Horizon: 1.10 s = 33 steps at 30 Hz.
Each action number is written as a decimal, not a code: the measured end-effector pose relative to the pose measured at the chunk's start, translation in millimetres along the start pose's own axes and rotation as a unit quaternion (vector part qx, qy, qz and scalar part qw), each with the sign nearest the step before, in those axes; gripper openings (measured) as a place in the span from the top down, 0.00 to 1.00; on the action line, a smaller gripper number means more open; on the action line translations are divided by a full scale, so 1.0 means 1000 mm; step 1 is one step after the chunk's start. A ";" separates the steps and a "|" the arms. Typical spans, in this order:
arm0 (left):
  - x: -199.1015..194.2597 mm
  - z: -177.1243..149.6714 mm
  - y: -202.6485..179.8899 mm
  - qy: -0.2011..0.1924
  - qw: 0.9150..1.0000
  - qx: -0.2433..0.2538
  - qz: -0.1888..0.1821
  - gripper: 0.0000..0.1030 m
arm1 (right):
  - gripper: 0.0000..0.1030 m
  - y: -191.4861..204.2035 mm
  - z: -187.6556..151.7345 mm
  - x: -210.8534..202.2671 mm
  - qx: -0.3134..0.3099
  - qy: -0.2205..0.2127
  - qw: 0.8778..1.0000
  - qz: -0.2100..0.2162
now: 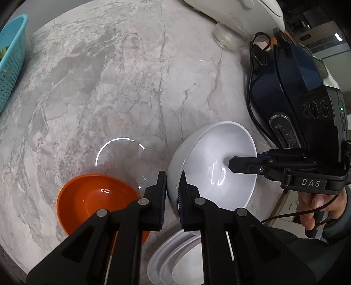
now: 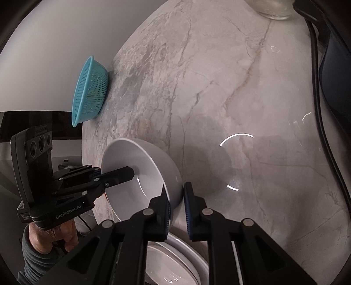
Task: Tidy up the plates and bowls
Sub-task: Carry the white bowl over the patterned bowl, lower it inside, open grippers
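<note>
Left gripper point(image 1: 173, 193) clamped on the rim of the white bowl point(image 1: 210, 162), one finger outside the wall, the other inside; bowl tilted on edge, opening turned toward the right gripper point(image 1: 230, 163). Right gripper point(image 2: 176, 198) clamped on the opposite rim of the same white bowl point(image 2: 140, 173), one finger inside, one against the outer wall. Bowl thus held between both, raised off the marble worktop point(image 1: 114, 87).

Just left of the left gripper, low on the worktop: an orange bowl point(image 1: 87, 197), upright, partly hidden by the gripper's linkage. Directly beneath the held bowl and below both grippers: a stack of white plates point(image 1: 175, 263), seen also under the right gripper's fingers as the white plates point(image 2: 175, 258), half covered by the black arms.

Far left of the left gripper, at the worktop's edge: a teal slotted basket point(image 1: 11, 63) with something green inside; same basket point(image 2: 90, 92) well ahead and left of the right gripper. Ahead and right of the left gripper: a clear glass point(image 1: 228, 37) beside a white appliance point(image 1: 237, 11). Right hand point(image 1: 318, 206) wrapped around its handle, a black cable point(image 1: 254, 103) trailing behind it. Left hand point(image 2: 52, 236) gripping its handle at lower left of the right wrist view.
</note>
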<state>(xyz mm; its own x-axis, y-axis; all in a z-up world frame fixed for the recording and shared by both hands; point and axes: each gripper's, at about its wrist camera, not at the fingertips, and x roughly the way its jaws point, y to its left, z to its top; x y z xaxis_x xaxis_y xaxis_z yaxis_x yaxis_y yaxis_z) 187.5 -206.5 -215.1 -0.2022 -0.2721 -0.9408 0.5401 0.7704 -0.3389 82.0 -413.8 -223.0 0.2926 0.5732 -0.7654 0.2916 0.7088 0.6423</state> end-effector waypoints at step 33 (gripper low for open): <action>-0.081 -0.440 0.134 -0.096 0.942 -0.321 -0.004 0.91 | 0.86 0.217 -0.210 0.171 -0.271 0.214 0.938 -0.032</action>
<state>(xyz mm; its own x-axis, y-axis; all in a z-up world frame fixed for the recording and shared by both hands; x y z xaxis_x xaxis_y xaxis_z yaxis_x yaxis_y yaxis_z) -83.8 172.2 -180.4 -0.0198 -0.3310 -0.9434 -0.0783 0.9412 -0.3286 4.0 -75.1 -223.1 -0.1352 0.5530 -0.8221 -0.2446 0.7854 0.5686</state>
